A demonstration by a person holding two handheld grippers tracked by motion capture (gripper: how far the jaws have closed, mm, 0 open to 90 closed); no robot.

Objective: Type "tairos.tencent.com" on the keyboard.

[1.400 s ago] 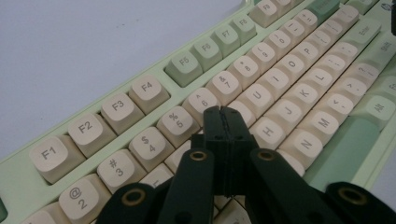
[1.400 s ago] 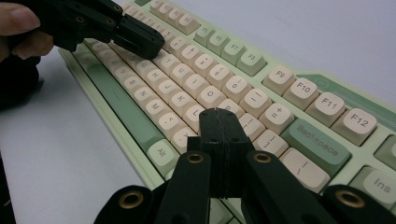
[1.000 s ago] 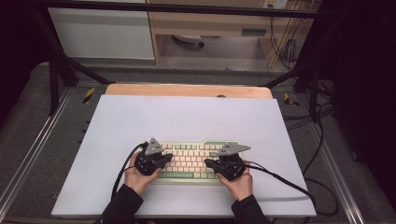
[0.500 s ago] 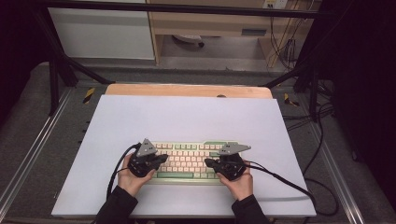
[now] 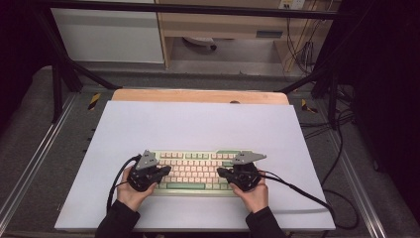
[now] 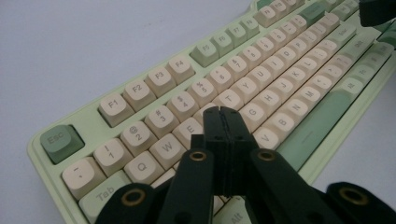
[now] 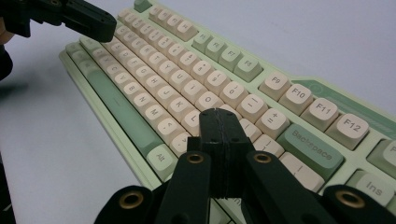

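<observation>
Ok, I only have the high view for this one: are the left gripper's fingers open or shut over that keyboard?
Observer: Shut. In the left gripper view, the left gripper has its fingers pressed together, with the tips over the pale green plastic keyboard with cream keycaps, between the E key and the T key.
Operator: And the right one?
Observer: The right gripper is shut too. Its tips are over the far end of the letter rows, short of the green Backspace key.
Operator: Are the keycap legends readable?
Observer: Yes. For one, the green Esc key sits at the corner beside the left gripper.
</observation>
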